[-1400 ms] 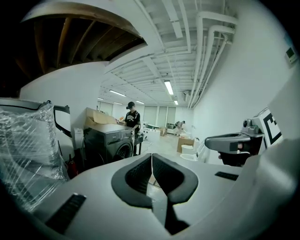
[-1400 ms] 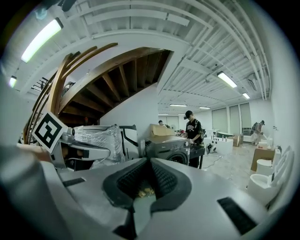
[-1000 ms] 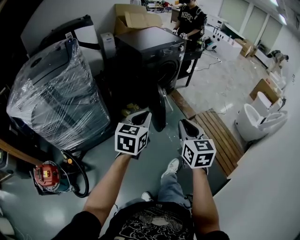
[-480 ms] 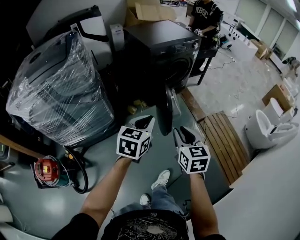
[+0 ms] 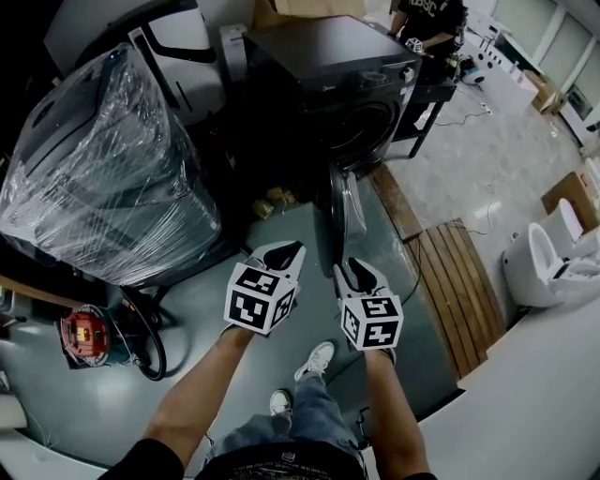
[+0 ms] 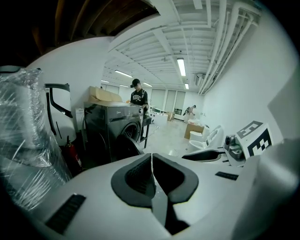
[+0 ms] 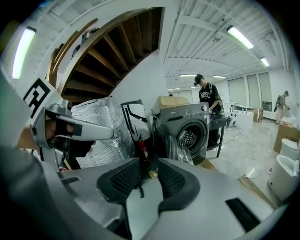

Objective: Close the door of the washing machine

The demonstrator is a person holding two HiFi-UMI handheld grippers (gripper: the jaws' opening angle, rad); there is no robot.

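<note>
1. I am looking down on the washer point(image 5: 319, 84), a dark machine standing at 12 o'clock in the head view, with its round opening facing 5 o'clock.
2. Its door point(image 5: 338, 214) is hanging open. It is swung out edge-on toward me, just below the opening and close to the middle of the head view.
3. The left gripper point(image 5: 284, 251) is hovering at 8 o'clock from the door's lower edge, near it but apart. Its jaws are resting pressed together with nothing between them.
4. The right gripper point(image 5: 355, 271) is hovering at 5 o'clock from that same edge, just beside it in the head view. Its jaws have just been opening and are standing a moderate gap apart, holding nothing.
5. In the right gripper view the door's glass is showing at 1 o'clock beyond the jaws, clearly apart from them, with the drum point(image 7: 189, 137) behind it.
6. A wrapped unit point(image 5: 103, 178) is sitting at 9 o'clock from the washer, just beside it.
7. Wooden boards point(image 5: 459, 281) are lying on the floor at 3 o'clock from the right gripper, and a toilet point(image 5: 553, 262) is standing beyond them at 3 o'clock.
8. A person point(image 5: 431, 17) is standing behind the washer at 1 o'clock, at the top edge.
</note>
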